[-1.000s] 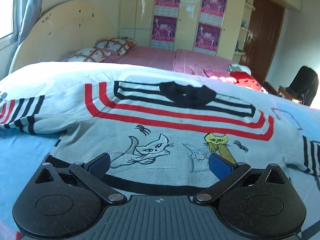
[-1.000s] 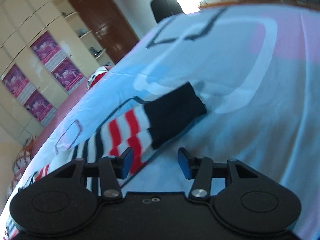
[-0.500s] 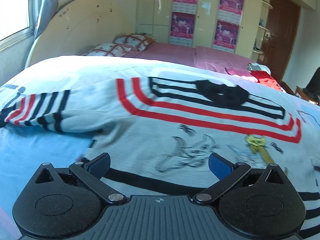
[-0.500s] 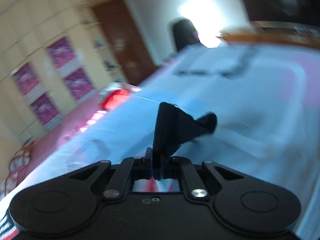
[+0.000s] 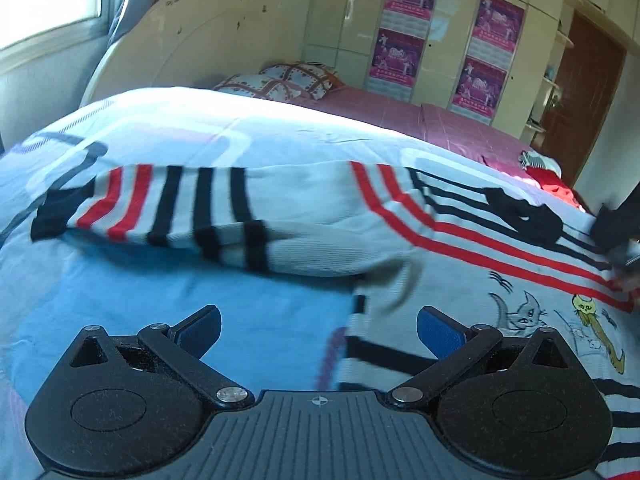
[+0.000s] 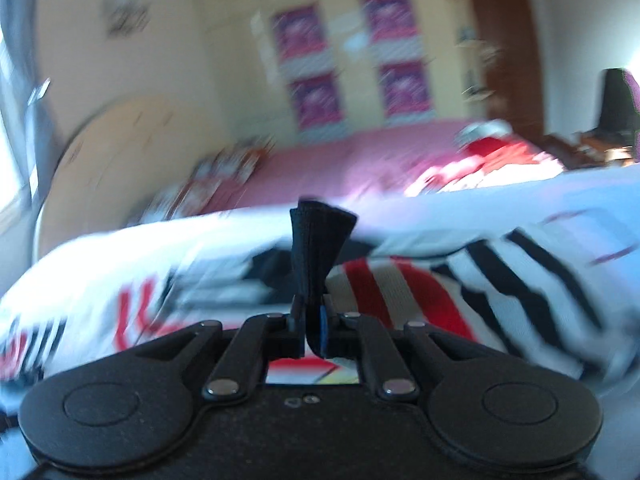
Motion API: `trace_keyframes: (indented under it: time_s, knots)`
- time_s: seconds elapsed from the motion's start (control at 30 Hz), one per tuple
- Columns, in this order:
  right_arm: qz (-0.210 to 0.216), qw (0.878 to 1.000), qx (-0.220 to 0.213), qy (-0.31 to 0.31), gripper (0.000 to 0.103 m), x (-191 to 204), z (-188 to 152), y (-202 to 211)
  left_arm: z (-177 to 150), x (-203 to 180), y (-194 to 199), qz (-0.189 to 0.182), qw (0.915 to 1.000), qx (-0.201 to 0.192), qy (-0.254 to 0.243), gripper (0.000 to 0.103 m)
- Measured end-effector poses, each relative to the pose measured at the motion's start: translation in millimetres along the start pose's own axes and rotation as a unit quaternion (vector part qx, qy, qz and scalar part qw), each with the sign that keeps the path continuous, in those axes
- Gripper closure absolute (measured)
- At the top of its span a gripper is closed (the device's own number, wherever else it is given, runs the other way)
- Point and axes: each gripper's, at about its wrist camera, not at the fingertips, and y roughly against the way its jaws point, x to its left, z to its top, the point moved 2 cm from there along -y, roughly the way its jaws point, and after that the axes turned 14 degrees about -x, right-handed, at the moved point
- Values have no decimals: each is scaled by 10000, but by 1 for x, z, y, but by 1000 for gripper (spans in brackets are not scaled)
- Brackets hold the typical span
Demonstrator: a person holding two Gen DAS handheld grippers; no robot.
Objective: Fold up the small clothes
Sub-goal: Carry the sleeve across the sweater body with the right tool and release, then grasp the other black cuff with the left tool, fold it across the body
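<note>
A small white sweater (image 5: 460, 280) with red and black stripes and cat drawings lies flat on the blue bedspread (image 5: 240, 312). Its left sleeve (image 5: 192, 216) stretches out to the left, ending in a black cuff. My left gripper (image 5: 318, 326) hovers open over the bedspread near the sweater's lower left corner, with nothing between its fingers. In the blurred right wrist view my right gripper (image 6: 310, 328) is shut on the black cuff (image 6: 320, 240) of the right sleeve (image 6: 480, 288), which it carries over the sweater's body. That gripper shows as a dark blur (image 5: 624, 220) at the right edge.
A pink bed (image 5: 400, 116) with patterned pillows (image 5: 280, 80) lies behind, under a round headboard (image 5: 200, 40). Cupboards with posters (image 5: 404, 20) line the far wall beside a brown door (image 5: 588, 88). Red clothing (image 5: 552, 184) lies at the far right.
My right gripper closed on the black cuff and swung the sleeve leftward over the sweater. My left gripper slid left, from the sweater's hem to its lower left corner, staying open.
</note>
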Motion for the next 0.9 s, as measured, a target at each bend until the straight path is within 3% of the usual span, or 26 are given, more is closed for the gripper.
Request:
trace_keyframes:
  time_s: [0.07,0.1,0.17,0.2,0.3,0.33,0.37,0.43,0.6,0.67,0.7,0.73,0.77,0.8,0.9]
  knots:
    - [261,9973,580,372,81,32,-31,-20,1,8,-3,-61,9999,39,111,0]
    - [243,9936,904,638,79,44,-43,-27,1,10,-5,-125,9998,58,138,0]
    - [110,9925,497,1116,62,56,-42,-12,5,6,-9,-374,9990,99,211,0]
    - [169,9938,300,1053,52,56,-37,2,8,2,-11,-549,9980,81,300,1]
    - [-13,9978,17,658,56,28,-23,38,13,-29,-26,-1252,9906,132,538,2]
    - [-175,9979,-77,612,56,19,-21,49,14,-44,-33,-1514,9861,197,661,21]
    - [-317,9980,-146,524,57,9,-17,61,12,-59,-42,-1787,9800,350,802,29]
    - [-597,9975,-203,317,57,-12,-10,74,4,-90,-68,-2223,9666,704,1063,35]
    - [-1053,9938,-297,219,57,-51,-13,95,-15,-146,-124,-2556,9463,1329,1464,35]
    - [-1204,9922,-290,170,57,-62,-15,101,-19,-163,-140,-2492,9480,1385,1417,35]
    - [-1276,9914,-282,106,56,-68,-17,105,-19,-170,-146,-2457,9508,1336,1331,47]
    - [-1347,9905,-277,37,56,-74,-18,107,-19,-179,-151,-2422,9540,1327,1168,89]
    - [-1410,9896,-276,-22,56,-78,-20,108,-21,-187,-159,-2420,9551,1405,973,98]
    - [-1455,9889,-279,-70,57,-82,-21,111,-21,-193,-163,-2444,9552,1379,940,98]
    - [-1540,9875,-281,-169,57,-94,-23,116,3,-202,-148,-2655,9598,698,582,98]
